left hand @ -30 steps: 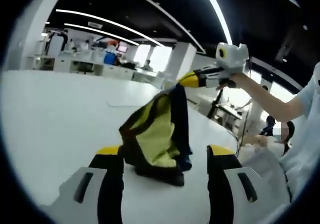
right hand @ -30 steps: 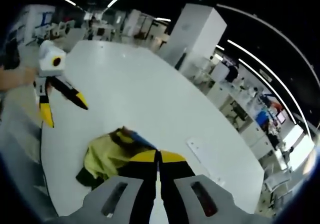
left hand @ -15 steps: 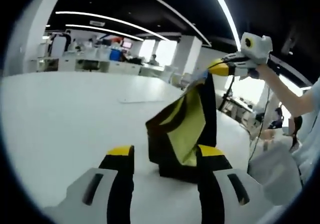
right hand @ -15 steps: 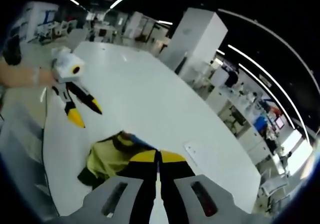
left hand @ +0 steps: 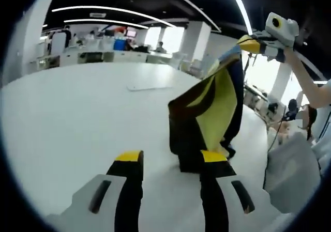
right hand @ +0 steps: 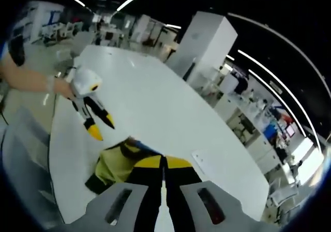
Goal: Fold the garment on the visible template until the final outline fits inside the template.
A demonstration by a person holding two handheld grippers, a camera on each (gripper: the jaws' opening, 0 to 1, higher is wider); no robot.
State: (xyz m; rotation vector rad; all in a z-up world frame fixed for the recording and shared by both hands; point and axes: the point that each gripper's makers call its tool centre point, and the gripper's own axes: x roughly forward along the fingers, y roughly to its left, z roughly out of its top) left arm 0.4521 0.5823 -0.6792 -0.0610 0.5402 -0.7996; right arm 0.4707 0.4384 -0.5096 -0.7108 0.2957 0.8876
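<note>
**One garment lifted over the white counter**

A wide white counter [left hand: 67,113] spans an open office. Nearest, the left tool [left hand: 168,159] hangs above it, jaws parted and empty. Just beyond, one black-and-yellow garment [left hand: 209,118] dangles, its lower end on the counter, pinched at the top by the right tool [right hand: 163,162]. One flat white template [left hand: 147,87] lies farther off. No writing is legible.
</note>
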